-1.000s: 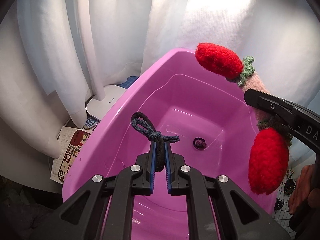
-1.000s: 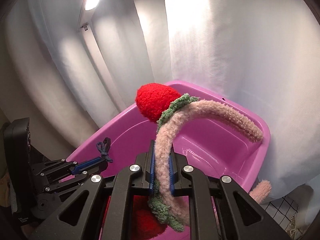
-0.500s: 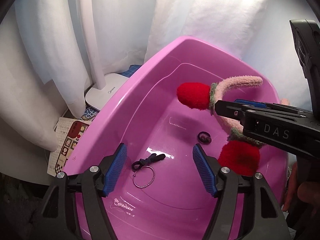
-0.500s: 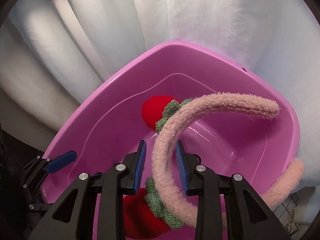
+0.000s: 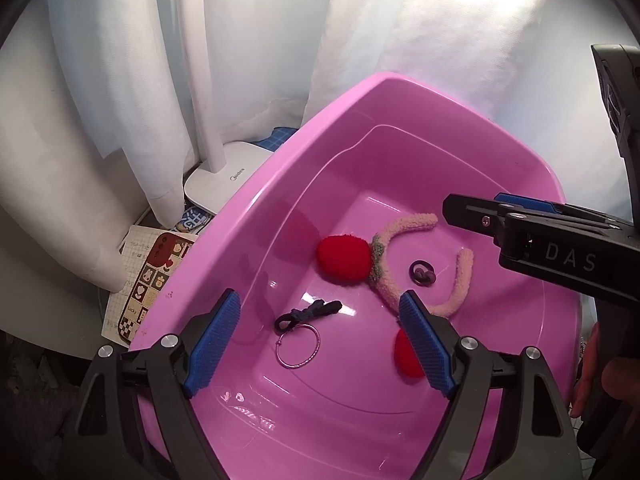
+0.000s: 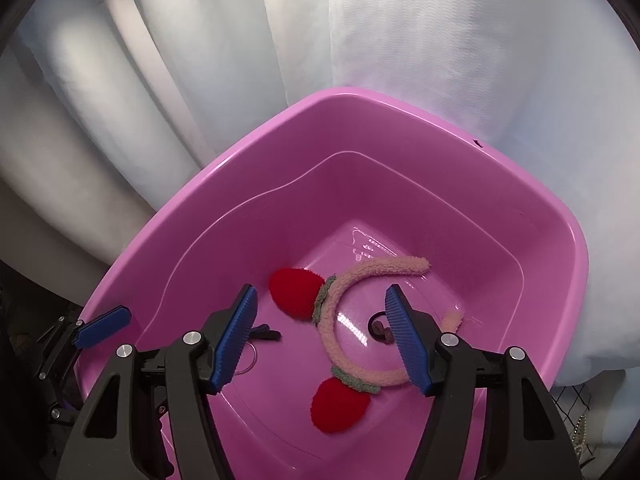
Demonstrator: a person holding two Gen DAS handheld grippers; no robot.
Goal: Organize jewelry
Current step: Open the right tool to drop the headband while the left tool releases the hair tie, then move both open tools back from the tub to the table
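Note:
A pink plastic tub (image 5: 248, 216) (image 6: 560, 248) holds the jewelry. On its floor lies a fuzzy pink headband (image 5: 460, 280) (image 6: 340, 348) with two red strawberry puffs (image 5: 342, 258) (image 6: 294, 292), a dark knotted hair tie (image 5: 308, 314) (image 6: 266, 334), a thin metal ring (image 5: 298, 346) and a small dark ring (image 5: 420, 270) (image 6: 378, 326). My left gripper (image 5: 320, 344) is open and empty above the tub's near side. My right gripper (image 6: 320, 340) is open and empty above the headband; it also shows in the left wrist view (image 5: 520, 220).
White curtains hang behind the tub. A white lamp base (image 5: 224, 176) and its pole stand left of the tub, with a patterned card (image 5: 148, 284) beside it. A black mesh (image 6: 576, 412) shows at the lower right.
Both grippers opened. The hair tie dropped from the left gripper and the headband dropped from the right gripper; both now lie on the tub floor.

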